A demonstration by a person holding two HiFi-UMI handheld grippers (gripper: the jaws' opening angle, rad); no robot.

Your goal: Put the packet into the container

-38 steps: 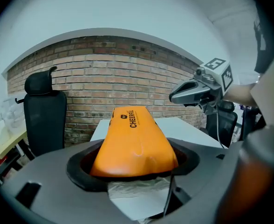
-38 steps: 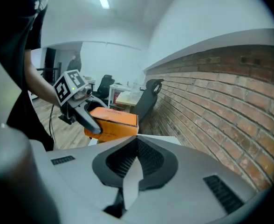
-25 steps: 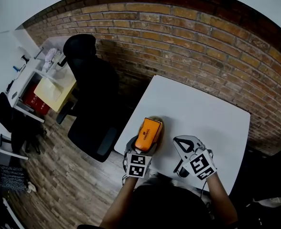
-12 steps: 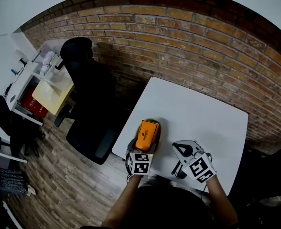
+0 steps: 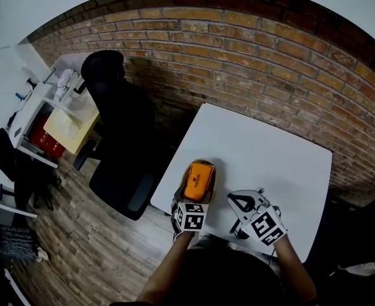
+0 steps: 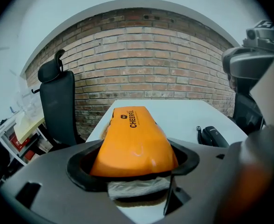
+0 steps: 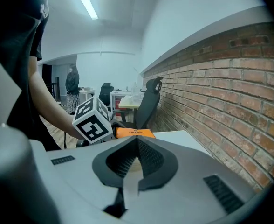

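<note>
Far left is wood floor (image 5: 92,247) and a black office chair (image 5: 120,126), with a brick wall (image 5: 270,62) behind. White table (image 5: 270,152). The packet (image 6: 132,143) is orange, glossy and puffy with a pale crimped end. It's at the table's near-left corner, grasped in the left gripper (image 6: 137,171), over a tan rim (image 5: 213,173), probably the container, mostly hidden. Print reads "CHEERFUL". The right gripper (image 7: 136,146) is just beside it, jaws clenched together with nothing between them.

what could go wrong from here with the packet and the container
The orange packet, gripped at its near end by the left gripper, covers nearly all of the brown container; on release it might perch on the rim and slide out. The container sits near the table edge, so a push could knock it off.
</note>
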